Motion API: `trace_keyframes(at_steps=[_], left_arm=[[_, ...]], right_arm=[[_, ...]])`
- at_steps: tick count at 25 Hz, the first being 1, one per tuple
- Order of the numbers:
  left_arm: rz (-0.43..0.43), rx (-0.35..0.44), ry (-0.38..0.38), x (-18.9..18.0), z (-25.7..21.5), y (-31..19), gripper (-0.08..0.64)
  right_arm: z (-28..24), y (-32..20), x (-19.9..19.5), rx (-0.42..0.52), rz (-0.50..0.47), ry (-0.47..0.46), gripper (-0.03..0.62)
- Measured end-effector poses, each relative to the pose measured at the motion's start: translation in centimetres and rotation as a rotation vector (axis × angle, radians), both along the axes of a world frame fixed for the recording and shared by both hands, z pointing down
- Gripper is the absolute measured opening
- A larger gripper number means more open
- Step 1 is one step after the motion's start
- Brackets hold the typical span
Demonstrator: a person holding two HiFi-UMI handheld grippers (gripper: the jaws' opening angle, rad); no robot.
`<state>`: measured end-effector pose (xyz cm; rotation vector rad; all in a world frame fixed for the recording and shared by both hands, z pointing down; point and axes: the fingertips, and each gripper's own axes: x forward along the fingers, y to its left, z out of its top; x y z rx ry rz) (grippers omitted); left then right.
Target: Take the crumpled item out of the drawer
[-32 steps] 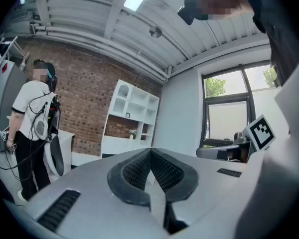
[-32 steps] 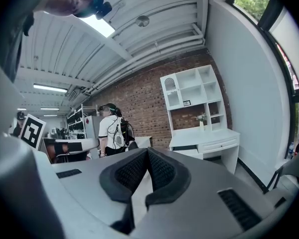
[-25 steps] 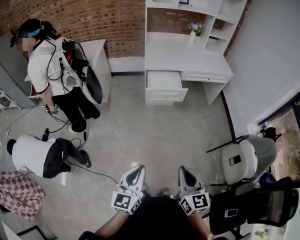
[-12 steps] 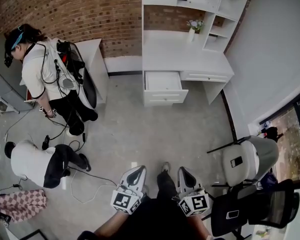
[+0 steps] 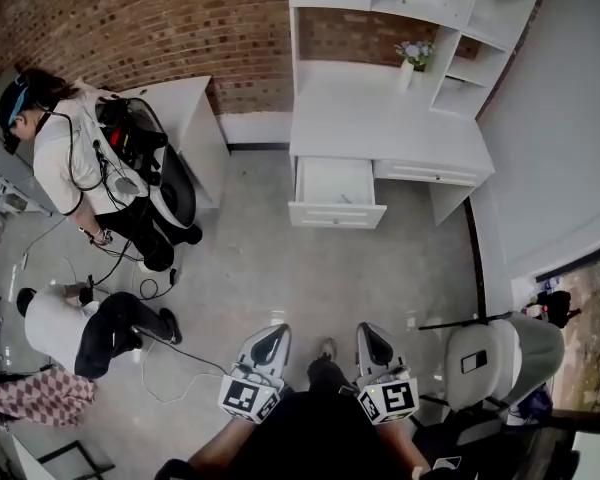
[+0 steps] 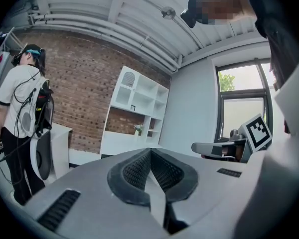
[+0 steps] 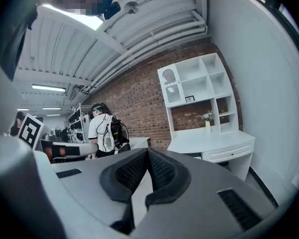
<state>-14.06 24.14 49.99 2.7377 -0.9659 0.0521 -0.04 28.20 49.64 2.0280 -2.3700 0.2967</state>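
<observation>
The white desk [image 5: 380, 118] stands against the brick wall, and its left drawer [image 5: 337, 190] is pulled open. The inside of the drawer looks pale; I cannot make out the crumpled item from here. Both grippers are held low in the head view, far short of the desk. My left gripper [image 5: 270, 336] [image 6: 150, 151] is shut with nothing between its pads. My right gripper [image 5: 372, 334] [image 7: 147, 150] is shut and empty too. The desk [image 7: 209, 141] shows ahead in the right gripper view.
A person [image 5: 75, 158] stands at the left by a white cabinet [image 5: 185, 118]; another [image 5: 80, 323] crouches on the floor among cables [image 5: 180, 353]. An office chair [image 5: 490, 353] stands at my right. A small flower vase [image 5: 412, 58] sits on the desk under the shelves.
Both grippers and the head camera have moved forward across the floor toward the desk; the open drawer now sits lower and nearer in the head view. The jaws stayed shut.
</observation>
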Motion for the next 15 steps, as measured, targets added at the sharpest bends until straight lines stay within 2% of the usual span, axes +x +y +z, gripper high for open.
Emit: trace_keyframes(at_steps=[4, 8, 15], left_arm=[[-0.043, 0.002, -0.002, 2.9, -0.8, -2.9, 0.025], [-0.067, -0.011, -0.019, 4.5, -0.7, -5.8, 0.025], [-0.043, -0.025, -0.014, 7.8, -0.5, -13.4, 0.025]], right_arm=[[0.1, -3.9, 3.5, -0.008, -0.047, 0.007, 0.014], [0.4, -7.1, 6.1, -0.019, -0.053, -0.008, 0.014], [0.8, -14.6, 9.7, -0.044, -0.033, 0.013, 0.014]])
